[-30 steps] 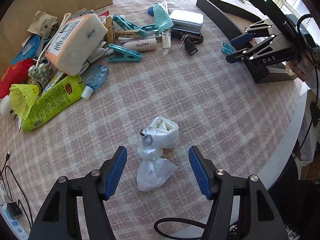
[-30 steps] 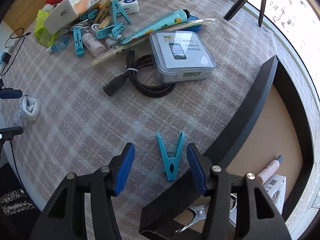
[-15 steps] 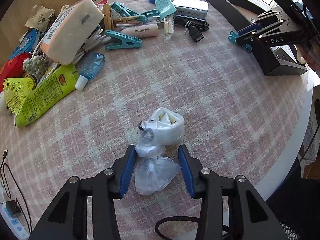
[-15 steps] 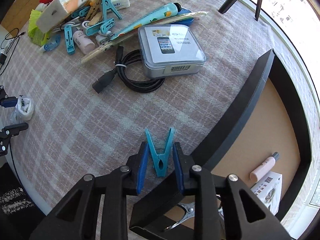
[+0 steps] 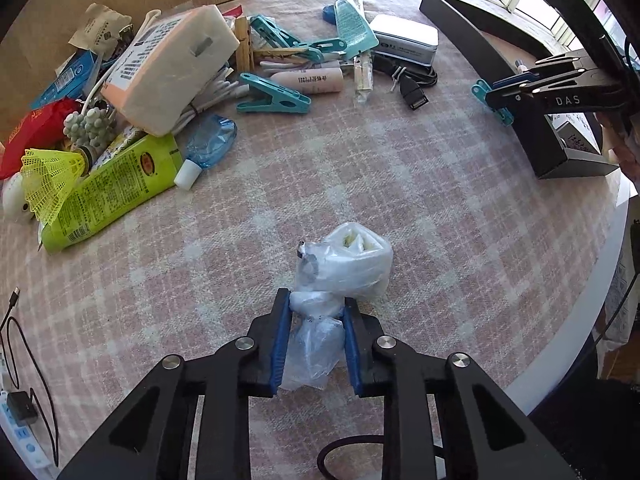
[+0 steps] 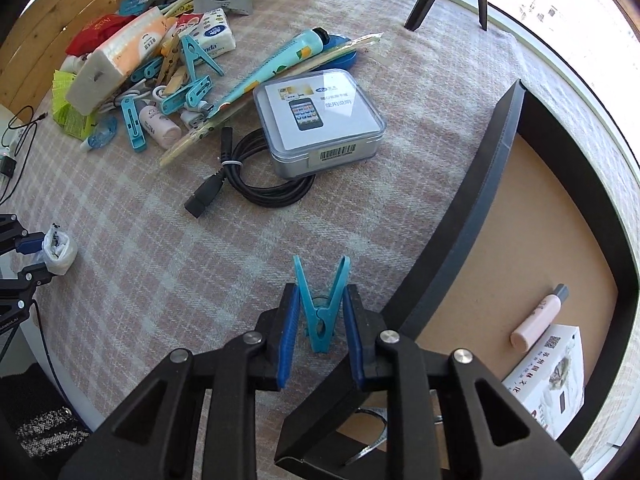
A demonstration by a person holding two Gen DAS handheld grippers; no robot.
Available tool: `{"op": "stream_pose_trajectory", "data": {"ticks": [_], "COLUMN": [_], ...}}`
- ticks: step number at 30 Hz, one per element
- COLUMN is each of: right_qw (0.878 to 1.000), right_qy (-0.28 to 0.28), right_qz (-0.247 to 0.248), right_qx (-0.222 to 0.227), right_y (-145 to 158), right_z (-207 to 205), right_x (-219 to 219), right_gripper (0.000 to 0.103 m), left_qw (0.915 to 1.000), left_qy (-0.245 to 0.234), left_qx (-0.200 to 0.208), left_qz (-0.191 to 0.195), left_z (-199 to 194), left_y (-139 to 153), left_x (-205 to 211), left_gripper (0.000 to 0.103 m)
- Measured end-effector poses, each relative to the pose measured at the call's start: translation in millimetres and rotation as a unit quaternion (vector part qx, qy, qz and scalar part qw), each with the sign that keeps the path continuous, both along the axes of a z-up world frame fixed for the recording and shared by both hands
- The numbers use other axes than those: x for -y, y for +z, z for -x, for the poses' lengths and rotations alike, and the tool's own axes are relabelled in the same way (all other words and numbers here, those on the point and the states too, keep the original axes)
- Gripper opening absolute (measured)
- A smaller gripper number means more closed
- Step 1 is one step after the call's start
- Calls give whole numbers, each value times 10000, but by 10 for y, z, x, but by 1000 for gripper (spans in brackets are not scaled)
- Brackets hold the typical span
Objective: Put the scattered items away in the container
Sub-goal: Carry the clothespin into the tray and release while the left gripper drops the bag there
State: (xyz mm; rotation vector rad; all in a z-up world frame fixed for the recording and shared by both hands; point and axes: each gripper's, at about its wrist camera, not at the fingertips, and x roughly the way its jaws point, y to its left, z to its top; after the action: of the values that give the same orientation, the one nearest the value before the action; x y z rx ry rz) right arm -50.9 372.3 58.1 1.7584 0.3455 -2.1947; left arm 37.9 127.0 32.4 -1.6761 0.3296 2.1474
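Note:
My left gripper [image 5: 315,300] is shut on the knotted neck of a small white plastic bag [image 5: 344,264] that lies on the checked tablecloth. My right gripper [image 6: 320,300] is shut on a blue clothes peg [image 6: 321,304], right beside the black rim of the container [image 6: 480,200]. The container's tan floor holds a pink tube [image 6: 538,318] and a white box [image 6: 550,376]. From the left wrist view the right gripper [image 5: 492,94] and its peg [image 5: 480,92] show at the container's corner [image 5: 536,136]. The bag also shows at the left of the right wrist view [image 6: 60,250].
A pile of scattered items lies at the far side: tissue pack [image 5: 172,68], green packet [image 5: 108,192], yellow shuttlecock [image 5: 48,176], blue pegs [image 5: 276,100], pink tube [image 5: 308,80], black cable [image 6: 256,176], clear box [image 6: 320,120], toothpaste tube [image 6: 280,64]. The table edge [image 5: 592,288] runs at right.
Both grippers closed from wide open: the left onto the plastic bag's neck, the right onto the blue peg. Both views have shifted slightly.

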Motion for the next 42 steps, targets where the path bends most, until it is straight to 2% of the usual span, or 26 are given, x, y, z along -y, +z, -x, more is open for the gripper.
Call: {"op": "stream_pose_trajectory", "data": {"ticks": [4, 7, 10, 15, 20, 27, 33, 35, 36, 37, 39, 42], "right_qw": [9992, 9970, 9942, 9861, 9704, 9423, 9225, 9233, 9243, 9239, 9252, 9283], "right_qy": [-206, -480, -761, -1392, -2199, -3211, -3766, -3746, -3722, -3724, -3643, -3524], "right_qz": [269, 444, 485, 437, 200, -186, -324, -319, -323, -355, -408, -401], "right_qx": [-229, -420, -593, -791, -975, -932, -787, -786, -781, -808, -986, -1118], "right_y": [220, 333, 384, 451, 557, 522, 406, 387, 384, 390, 428, 471], "right_z": [45, -74, -103, -140, -302, -699, -1007, -1053, -1063, -1074, -1085, -1039], "right_x": [-77, -77, -316, -845, -1504, -2350, -2779, -2816, -2814, -2801, -2732, -2607], "right_gripper": [22, 22, 22, 22, 22, 22, 22, 23, 29, 46, 54, 54], "left_qw": [9999, 9995, 9987, 9961, 9919, 9836, 9767, 9747, 9741, 9735, 9712, 9710], "left_qy": [16, 8, -67, -313, -616, -1317, -1739, -1779, -1793, -1801, -1809, -1778], "left_qx": [-127, -250, -381, -575, -579, -680, -759, -843, -853, -858, -997, -1240], "left_qz": [-66, -171, -324, -592, -946, -1027, -1001, -1058, -1081, -1117, -1186, -1007], "left_z": [104, 196, 355, 538, 699, 631, 491, 444, 427, 411, 373, 362], "left_y": [134, 253, 375, 538, 562, 707, 739, 772, 787, 801, 843, 882], "left_x": [-24, -80, -180, -766, -1487, -2357, -2896, -2988, -3024, -3040, -3030, -2971], "left_gripper": [23, 23, 23, 23, 23, 23, 23, 27, 48, 66, 65, 65]}}
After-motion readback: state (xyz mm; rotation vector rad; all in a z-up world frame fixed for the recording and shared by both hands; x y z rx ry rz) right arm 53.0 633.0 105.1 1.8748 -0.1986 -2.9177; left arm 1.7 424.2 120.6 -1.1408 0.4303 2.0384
